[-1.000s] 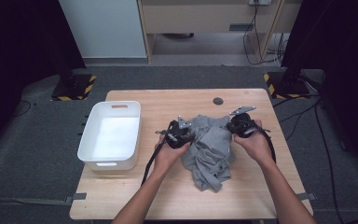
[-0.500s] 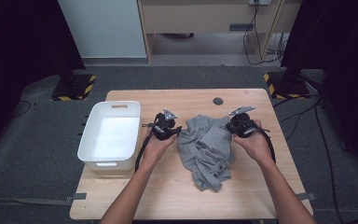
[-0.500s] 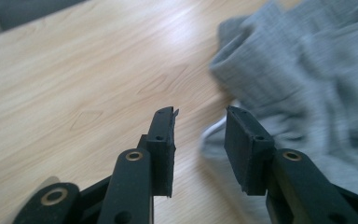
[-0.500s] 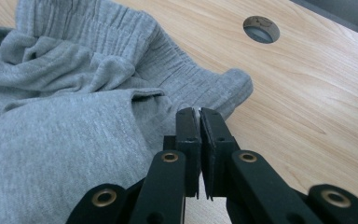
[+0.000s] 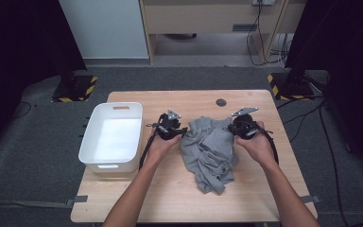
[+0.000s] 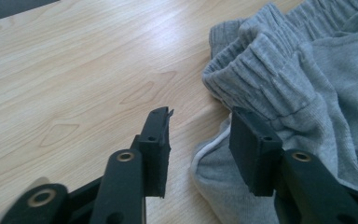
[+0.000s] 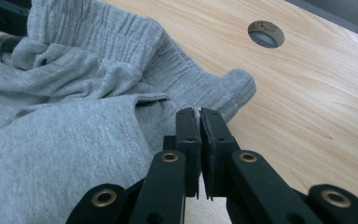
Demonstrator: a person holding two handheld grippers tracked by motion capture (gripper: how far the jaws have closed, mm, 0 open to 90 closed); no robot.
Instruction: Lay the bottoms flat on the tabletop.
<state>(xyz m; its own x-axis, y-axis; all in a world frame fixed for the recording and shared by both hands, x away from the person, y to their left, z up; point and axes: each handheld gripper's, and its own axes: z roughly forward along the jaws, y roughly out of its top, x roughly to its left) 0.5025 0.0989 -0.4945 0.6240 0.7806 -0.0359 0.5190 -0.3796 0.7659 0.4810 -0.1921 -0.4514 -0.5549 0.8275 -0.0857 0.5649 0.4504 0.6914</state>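
The grey garment (image 5: 209, 152) lies crumpled in the middle of the table (image 5: 137, 198), its ribbed waistband (image 6: 256, 84) bunched at the far edge. The left gripper (image 5: 171, 128) has pulled out of the cloth since a second ago and now sits at the garment's left edge, towards the white bin (image 5: 112, 137). Its jaws have just been opening again: they stand parted, one pad over bare wood, the other brushing the fabric, nothing pinched. On the other side the right gripper (image 7: 199, 122) holds its place, jaws pressed together at the waistband's corner; I can't tell whether any cloth is caught between them. To my eye, the left is lining up a fresh bite on that waistband, likely to spread it flat.
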